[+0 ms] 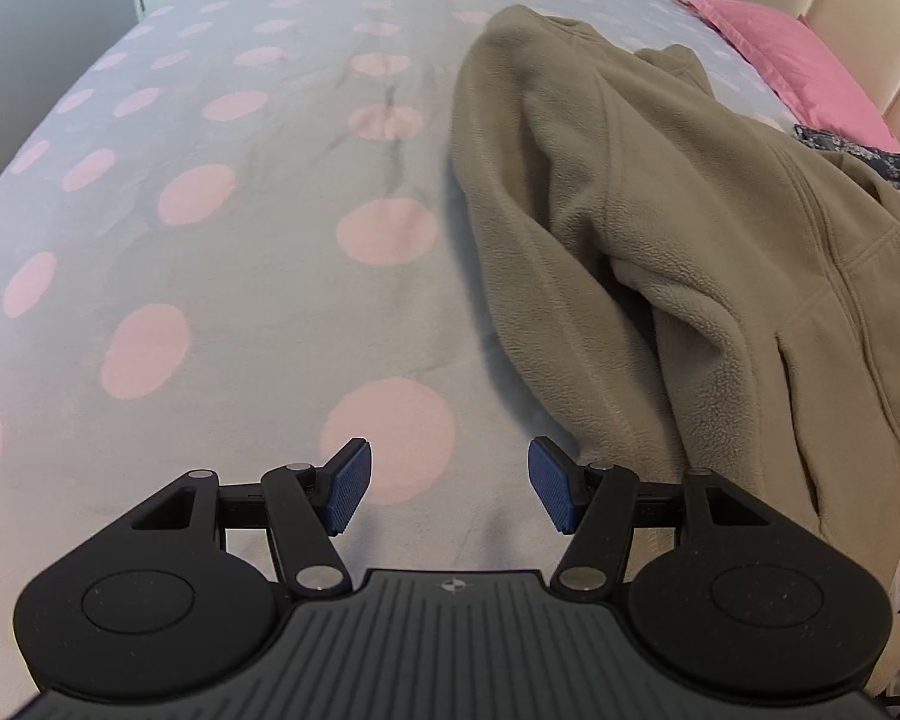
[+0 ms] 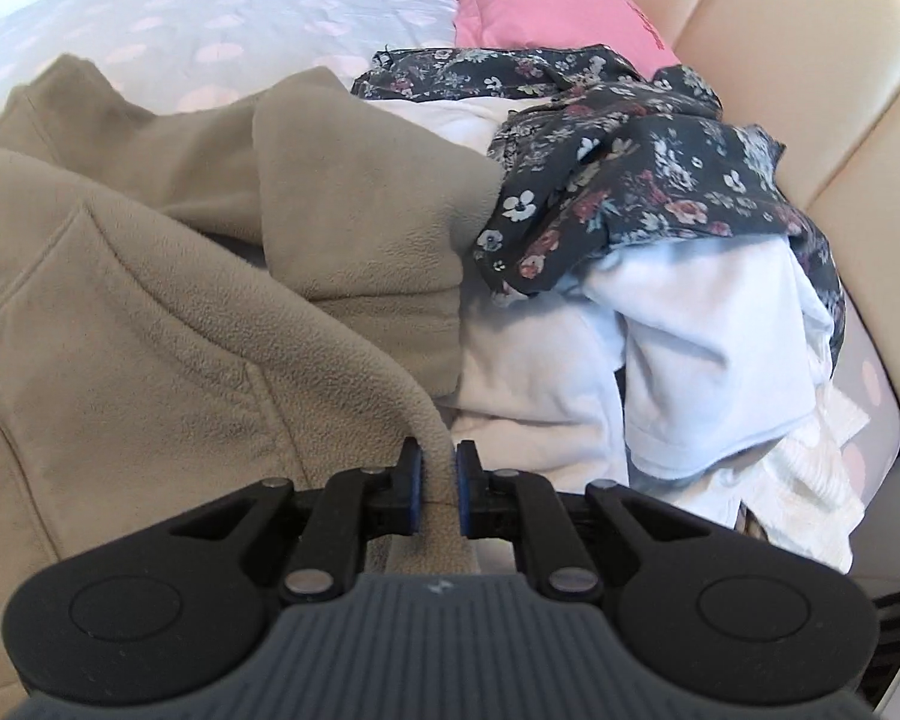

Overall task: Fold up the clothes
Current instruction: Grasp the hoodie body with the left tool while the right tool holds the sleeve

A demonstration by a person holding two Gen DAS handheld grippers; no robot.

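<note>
Lying lengthwise up the bed, fleece jacket (image 1: 660, 228); right gripper (image 2: 438, 495) pinching its edge.

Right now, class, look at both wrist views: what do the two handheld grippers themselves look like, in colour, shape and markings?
Both look alike. The left gripper and right gripper have matte black linkage arms with silver pivot pins, two round black housings, and a grey ribbed body bearing a small pale emblem. The fingers carry blue textured pads. No cables, hands or sleeves show.

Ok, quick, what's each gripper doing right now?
Left gripper: open, empty, over the bedspread.
Right gripper: shut on an edge of the beige fleece jacket.
</note>
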